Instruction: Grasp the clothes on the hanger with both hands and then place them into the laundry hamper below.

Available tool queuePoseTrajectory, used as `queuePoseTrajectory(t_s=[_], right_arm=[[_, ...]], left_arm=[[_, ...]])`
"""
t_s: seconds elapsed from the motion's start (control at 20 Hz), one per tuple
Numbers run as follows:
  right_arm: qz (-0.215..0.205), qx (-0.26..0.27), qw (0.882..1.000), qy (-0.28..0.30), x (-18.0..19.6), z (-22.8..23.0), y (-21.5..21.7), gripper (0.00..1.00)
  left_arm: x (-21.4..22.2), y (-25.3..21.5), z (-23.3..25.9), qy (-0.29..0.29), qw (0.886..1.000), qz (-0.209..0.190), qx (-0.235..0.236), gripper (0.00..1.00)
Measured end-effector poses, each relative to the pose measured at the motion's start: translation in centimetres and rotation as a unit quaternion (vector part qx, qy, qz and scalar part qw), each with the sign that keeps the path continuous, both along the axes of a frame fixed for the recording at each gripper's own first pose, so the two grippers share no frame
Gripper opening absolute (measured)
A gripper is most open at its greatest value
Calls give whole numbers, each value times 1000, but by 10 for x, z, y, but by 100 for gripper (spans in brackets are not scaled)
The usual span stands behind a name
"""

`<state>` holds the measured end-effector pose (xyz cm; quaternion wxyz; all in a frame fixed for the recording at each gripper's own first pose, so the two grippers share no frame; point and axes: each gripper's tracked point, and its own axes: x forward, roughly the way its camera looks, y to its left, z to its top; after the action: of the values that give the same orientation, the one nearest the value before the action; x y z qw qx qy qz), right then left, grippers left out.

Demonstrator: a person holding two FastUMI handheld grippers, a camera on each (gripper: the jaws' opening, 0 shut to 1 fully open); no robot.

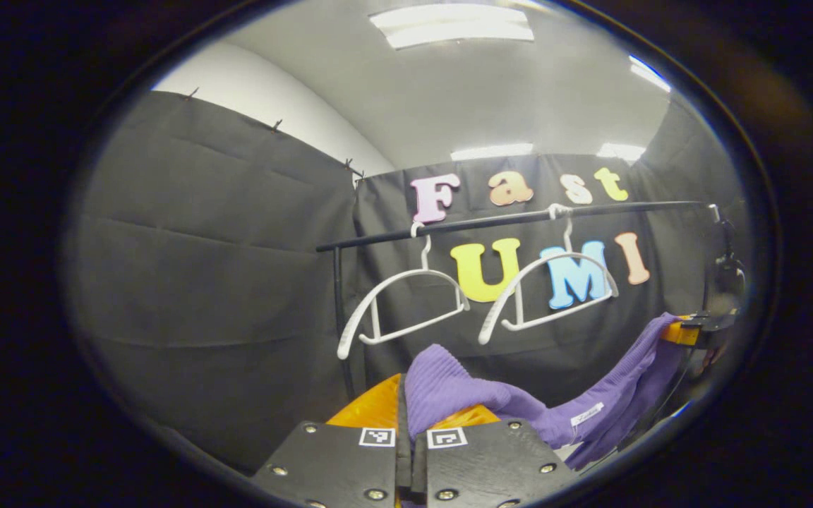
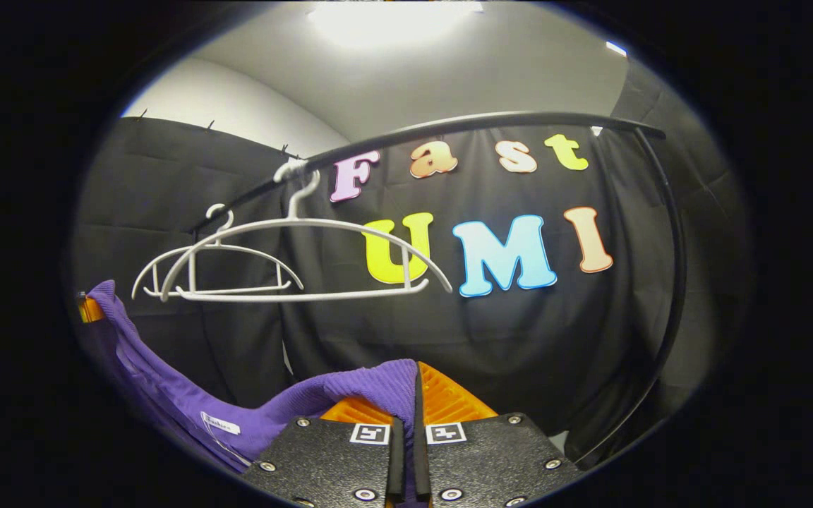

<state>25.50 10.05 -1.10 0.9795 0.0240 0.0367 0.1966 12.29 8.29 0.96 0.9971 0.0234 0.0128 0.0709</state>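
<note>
A purple ribbed garment (image 1: 491,402) stretches between my two grippers, off the hangers. In the left gripper view my left gripper (image 1: 406,413) is shut on one end of it, its orange fingers (image 1: 371,406) pinching the cloth. The garment runs right to the other gripper (image 1: 689,330), which holds the far end. In the right gripper view my right gripper (image 2: 417,395) is shut on the purple garment (image 2: 350,395), which sags left toward the other gripper's orange finger (image 2: 89,309). Two white hangers (image 1: 406,303) (image 1: 555,289) hang bare on the black rail (image 1: 505,220).
The black rail (image 2: 463,125) curves down into an upright post (image 2: 671,282) at the right of the right gripper view. Both white hangers (image 2: 293,261) hang close above and left of my right gripper. Black cloth walls close in all around.
</note>
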Motion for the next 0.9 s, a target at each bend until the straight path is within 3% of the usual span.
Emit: queuePoseTrajectory(t_s=[0.45,0.5,0.55,0.7,0.9], right_arm=[[15,11,1000,-5,-87,27,21,5],[18,11,1000,-3,-94,25,24,5],[20,11,1000,-1,-101,24,27,5],[31,9,999,13,-120,13,39,5],[44,-4,998,33,-143,-10,50,5]], left_arm=[[-43,-52,15,-18,997,-70,-24,6],[-47,-57,12,-17,997,-76,-27,1],[-49,-63,7,-14,996,-81,-29,6],[-58,-81,-12,1,994,-100,-41,0],[-61,-102,-44,24,991,-117,-55,1]])
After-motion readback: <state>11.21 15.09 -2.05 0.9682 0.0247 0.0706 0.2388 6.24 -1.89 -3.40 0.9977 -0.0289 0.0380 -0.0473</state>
